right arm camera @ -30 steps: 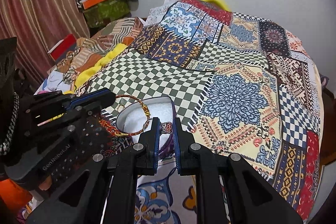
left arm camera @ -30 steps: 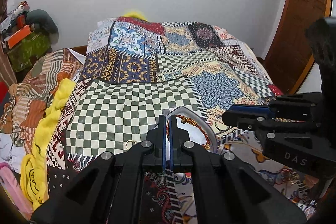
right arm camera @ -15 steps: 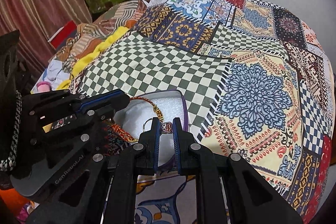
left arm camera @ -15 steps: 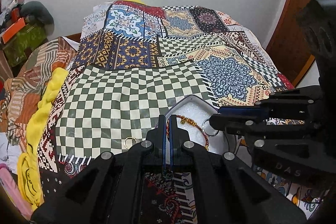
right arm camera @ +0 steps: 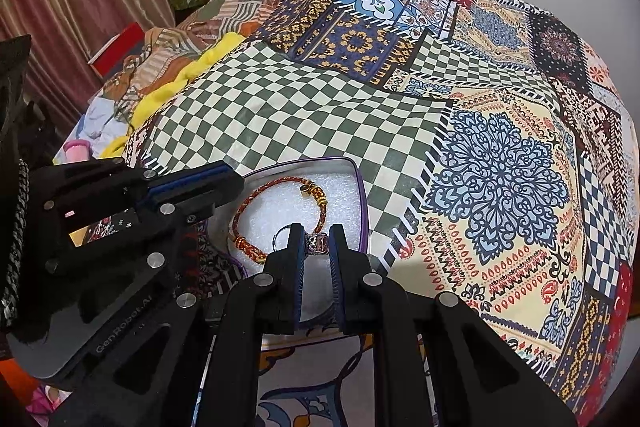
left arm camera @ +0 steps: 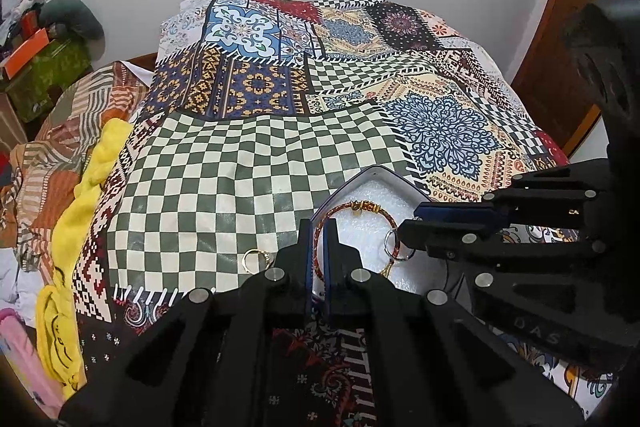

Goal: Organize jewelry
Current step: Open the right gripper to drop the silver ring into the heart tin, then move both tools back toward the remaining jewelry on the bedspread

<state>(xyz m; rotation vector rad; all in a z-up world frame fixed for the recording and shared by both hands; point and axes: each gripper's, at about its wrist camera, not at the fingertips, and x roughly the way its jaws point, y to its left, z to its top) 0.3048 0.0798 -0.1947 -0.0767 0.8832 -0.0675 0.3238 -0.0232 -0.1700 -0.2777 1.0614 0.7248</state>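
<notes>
Now lowered over tray [right arm camera: 362,187] versus a second ago, left gripper [left arm camera: 318,227] nearly closed, pinching red bracelet [right arm camera: 248,205] on white foam, right gripper [right arm camera: 316,239] clamped on stone ring [right arm camera: 318,242]; release probably next, gold ring [left arm camera: 253,259] left outside on bedspread [left arm camera: 224,183].

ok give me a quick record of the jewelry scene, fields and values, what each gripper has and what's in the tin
surface: patchwork bedspread
tin: open, white foam lining
left gripper: fingers nearly shut around red braided bracelet, which lies in the tin
right gripper: shut on jewelled ring, over the tin
gold ring: on the bedspread, outside the tin
</notes>
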